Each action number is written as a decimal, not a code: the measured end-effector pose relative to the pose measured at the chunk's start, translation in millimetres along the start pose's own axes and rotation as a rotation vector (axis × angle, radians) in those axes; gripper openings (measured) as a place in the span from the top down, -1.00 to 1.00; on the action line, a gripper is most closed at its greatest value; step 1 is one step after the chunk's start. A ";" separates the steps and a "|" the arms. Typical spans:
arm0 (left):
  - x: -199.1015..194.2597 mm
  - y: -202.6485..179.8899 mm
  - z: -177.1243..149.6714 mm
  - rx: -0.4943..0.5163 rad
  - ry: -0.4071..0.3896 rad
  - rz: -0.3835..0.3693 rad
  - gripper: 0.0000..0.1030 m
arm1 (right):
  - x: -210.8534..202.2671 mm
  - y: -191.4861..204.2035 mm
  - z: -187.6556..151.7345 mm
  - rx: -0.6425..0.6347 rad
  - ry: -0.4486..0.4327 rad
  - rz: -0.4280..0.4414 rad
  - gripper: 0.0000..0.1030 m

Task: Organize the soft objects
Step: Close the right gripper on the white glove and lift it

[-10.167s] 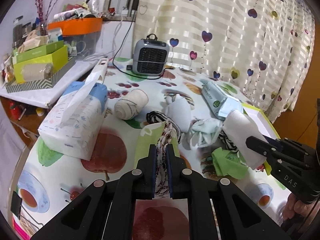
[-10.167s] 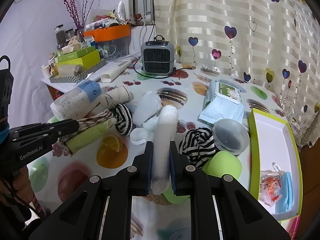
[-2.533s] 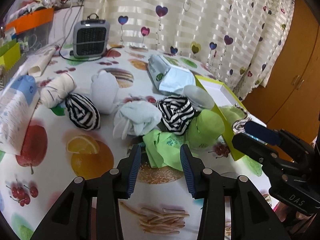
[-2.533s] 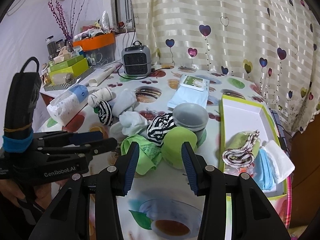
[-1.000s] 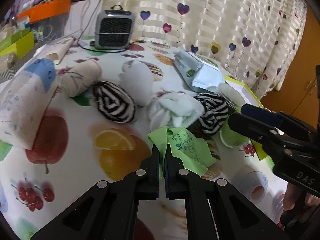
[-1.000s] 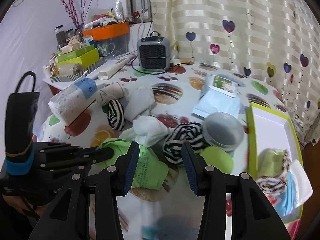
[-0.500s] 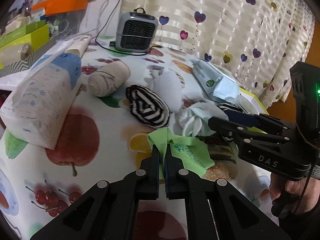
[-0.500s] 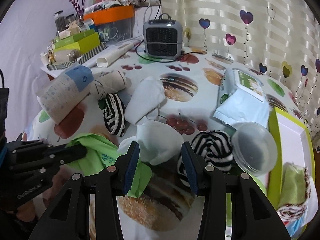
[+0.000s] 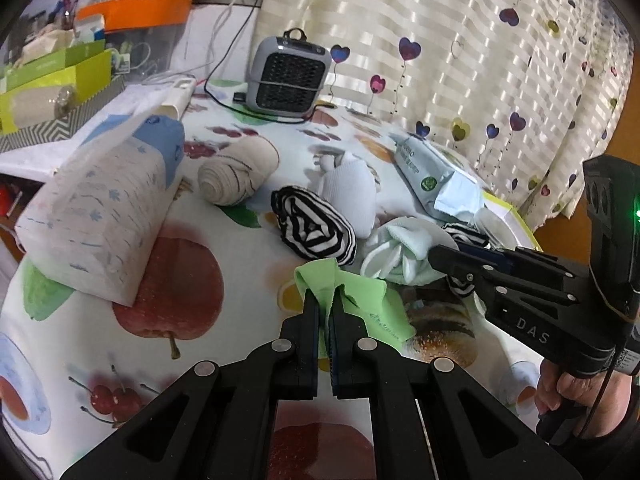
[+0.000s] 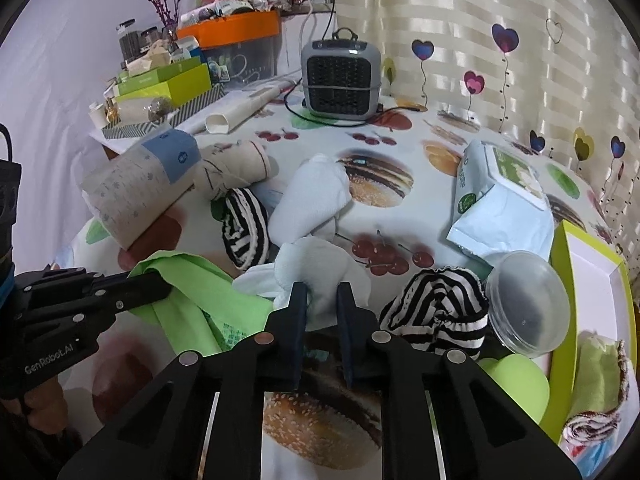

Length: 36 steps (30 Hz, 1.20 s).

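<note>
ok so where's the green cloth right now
In the left wrist view the green cloth is centre-frame, pinched by the left hand-held gripper, just below the striped sock.

Two black-and-white striped bundles: one (image 10: 245,233) left of the white socks, one (image 10: 436,314) by the lid.
Two white sock bundles: one (image 10: 310,200) farther back, one (image 10: 316,270) nearer.
One green cloth (image 10: 192,296).
One beige rolled cloth (image 9: 236,176).
One tissue pack (image 9: 100,216).
One wet-wipes pack (image 10: 504,208).
One clear round lid (image 10: 528,308).
One green ball (image 10: 516,384).
One green-rimmed tray (image 10: 560,276).
One grey heater (image 10: 340,80).
One paper roll (image 10: 240,110).
Two grippers: left gripper (image 9: 325,300), right gripper (image 10: 322,294).
</note>
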<state>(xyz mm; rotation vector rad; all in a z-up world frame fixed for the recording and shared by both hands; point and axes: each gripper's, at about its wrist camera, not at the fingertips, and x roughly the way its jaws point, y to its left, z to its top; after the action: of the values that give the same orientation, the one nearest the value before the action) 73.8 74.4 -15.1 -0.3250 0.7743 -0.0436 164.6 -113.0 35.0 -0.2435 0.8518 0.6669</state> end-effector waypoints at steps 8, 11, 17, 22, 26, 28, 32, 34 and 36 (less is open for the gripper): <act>-21.6 -5.8 2.3 0.009 -0.047 0.011 0.92 | -29.6 7.4 0.8 0.000 -0.070 0.009 0.73; -31.7 -11.0 3.9 0.020 -0.068 0.007 0.92 | -40.8 9.6 -0.6 0.004 -0.094 0.011 0.73; -49.4 -22.9 6.1 0.044 -0.101 -0.002 0.92 | -63.1 13.1 -2.7 0.013 -0.138 0.012 0.73; -62.5 -32.3 8.6 0.063 -0.126 -0.013 0.92 | -78.9 12.1 -6.1 0.028 -0.167 0.007 0.73; -70.2 -41.1 11.0 0.077 -0.143 -0.025 0.92 | -90.1 10.6 -8.7 0.034 -0.186 -0.003 0.73; -72.4 -45.1 11.4 0.085 -0.149 -0.031 0.92 | -94.7 10.3 -10.2 0.036 -0.195 -0.007 0.73; -74.8 -51.8 12.4 0.095 -0.155 -0.041 0.92 | -101.3 10.4 -11.8 0.040 -0.206 -0.013 0.73; -75.2 -54.4 13.4 0.098 -0.155 -0.044 0.92 | -103.1 10.0 -12.4 0.041 -0.208 -0.015 0.73; -75.0 -57.3 14.0 0.102 -0.155 -0.046 0.92 | -104.5 8.8 -12.7 0.044 -0.211 -0.016 0.73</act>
<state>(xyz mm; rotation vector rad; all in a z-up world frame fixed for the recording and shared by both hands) 34.4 35.6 62.6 -0.2461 0.6088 -0.0995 101.9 -158.4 106.8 -0.1372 0.6606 0.6453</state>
